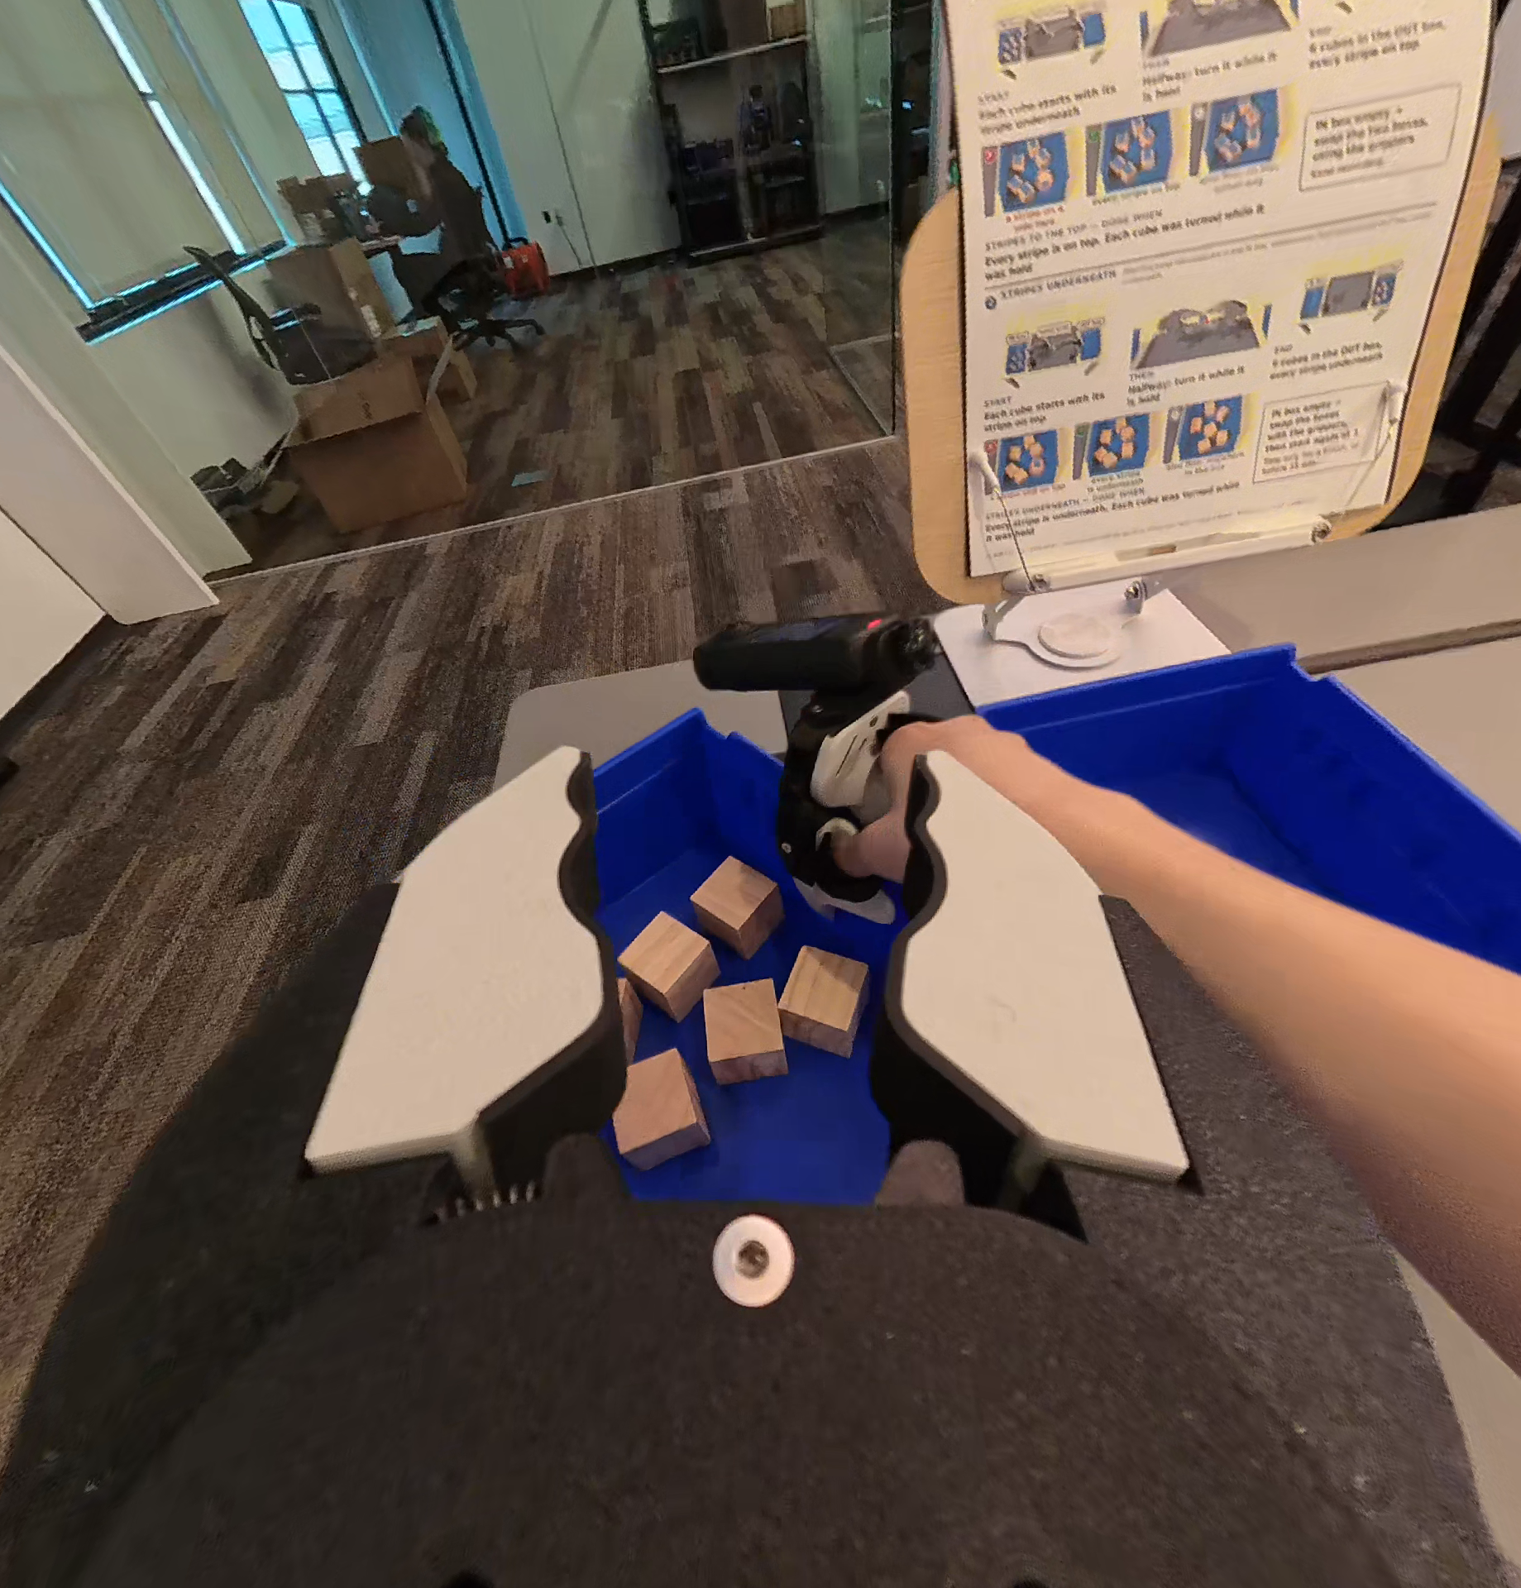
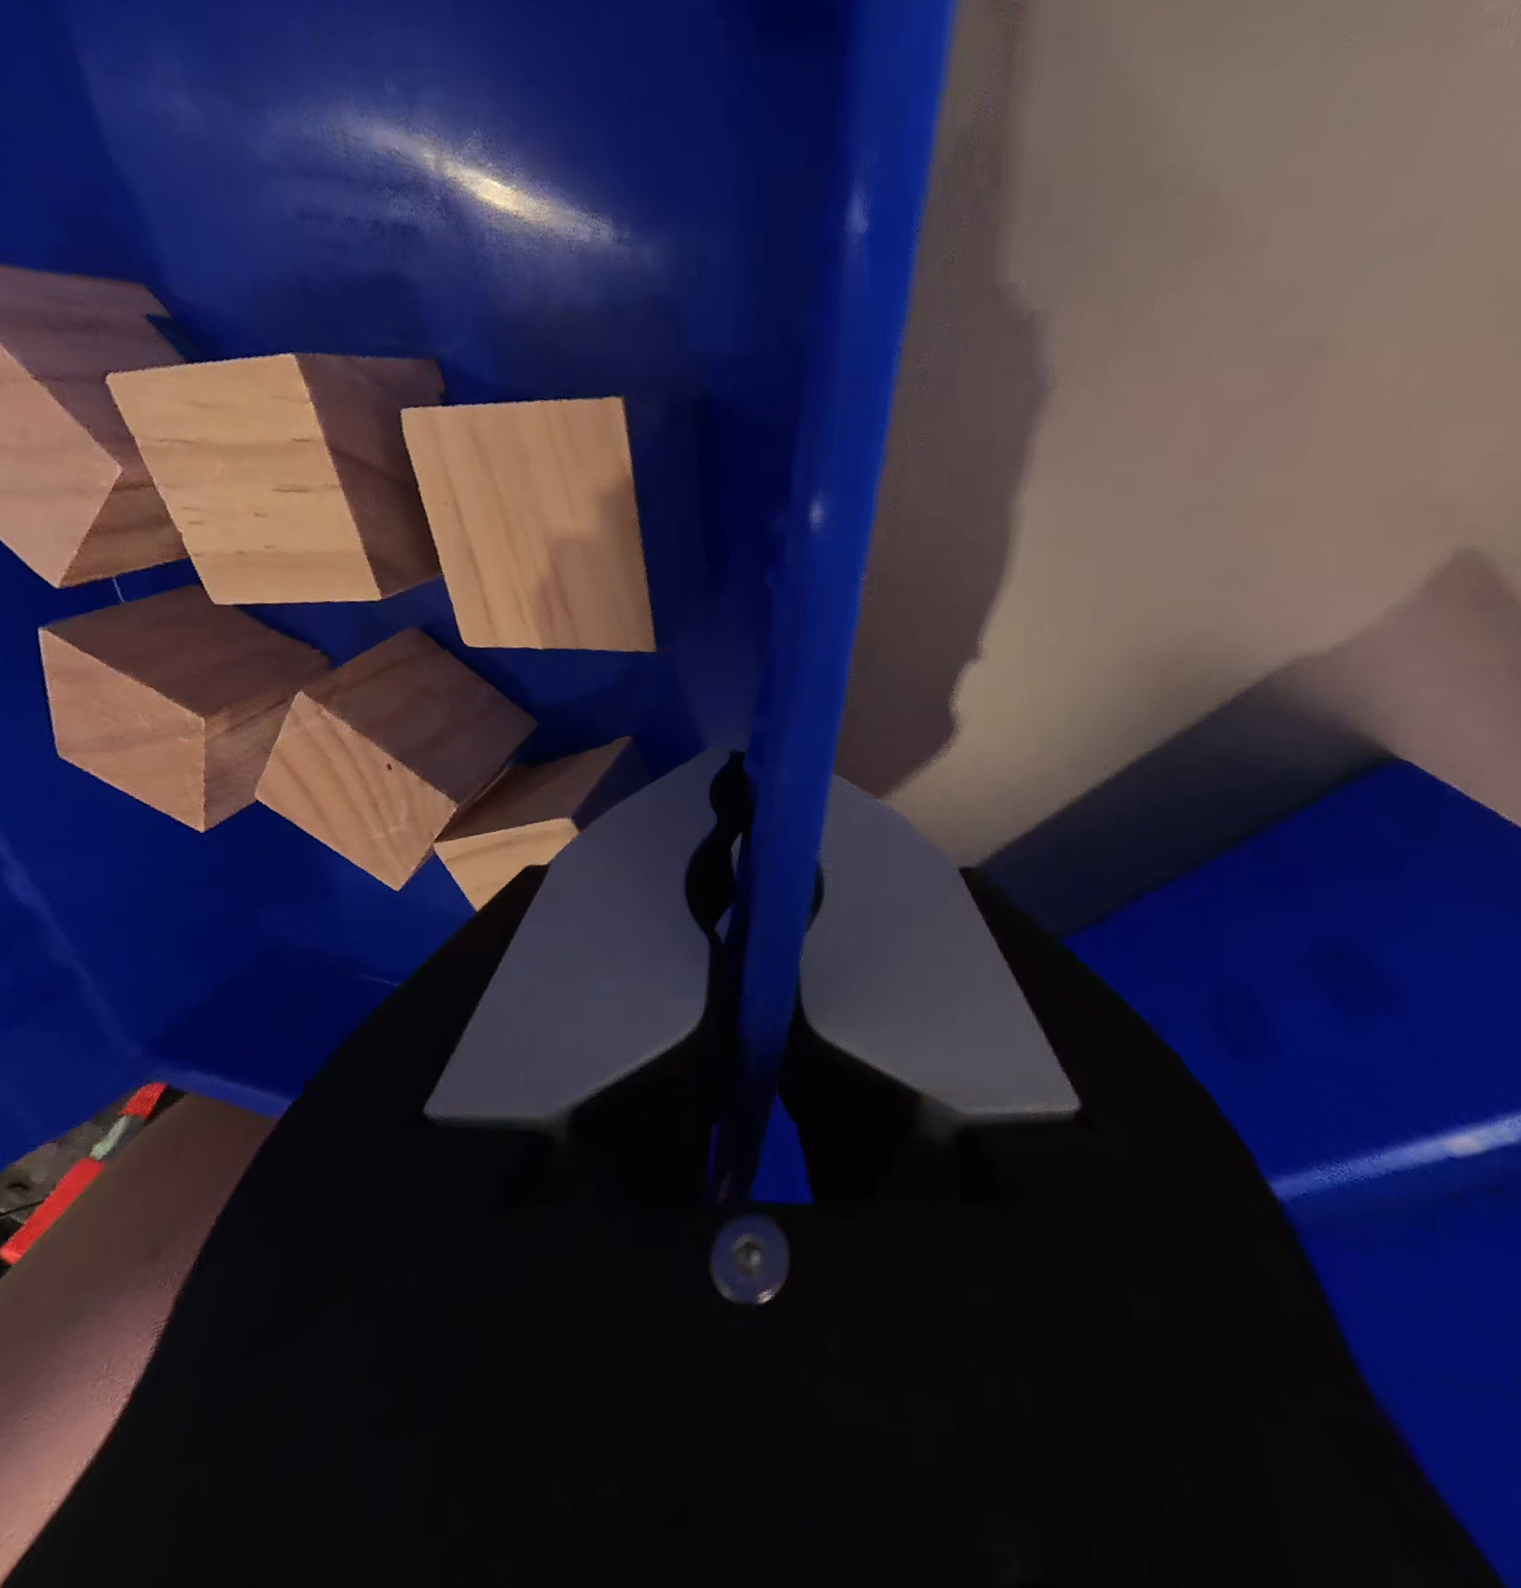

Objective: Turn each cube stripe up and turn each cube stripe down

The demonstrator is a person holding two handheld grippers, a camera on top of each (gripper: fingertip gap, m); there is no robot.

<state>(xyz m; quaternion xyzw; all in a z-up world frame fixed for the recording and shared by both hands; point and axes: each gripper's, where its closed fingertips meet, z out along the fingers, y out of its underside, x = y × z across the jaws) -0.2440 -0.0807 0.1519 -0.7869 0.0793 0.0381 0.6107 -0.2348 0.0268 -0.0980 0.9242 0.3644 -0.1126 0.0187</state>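
Six wooden cubes (image 1: 744,1027) lie loose on the floor of a blue bin (image 1: 653,799), none showing a stripe on the faces in view. The left gripper (image 1: 744,825) hangs above them with its jaws wide and nothing between them (the cubes sit well below its fingertips). The right gripper (image 2: 769,825) is clamped narrowly on the bin's wall (image 2: 825,430), one pad on each side of it, with the cubes just to its left inside the bin. A second blue bin (image 1: 1255,773) stands beside the first.
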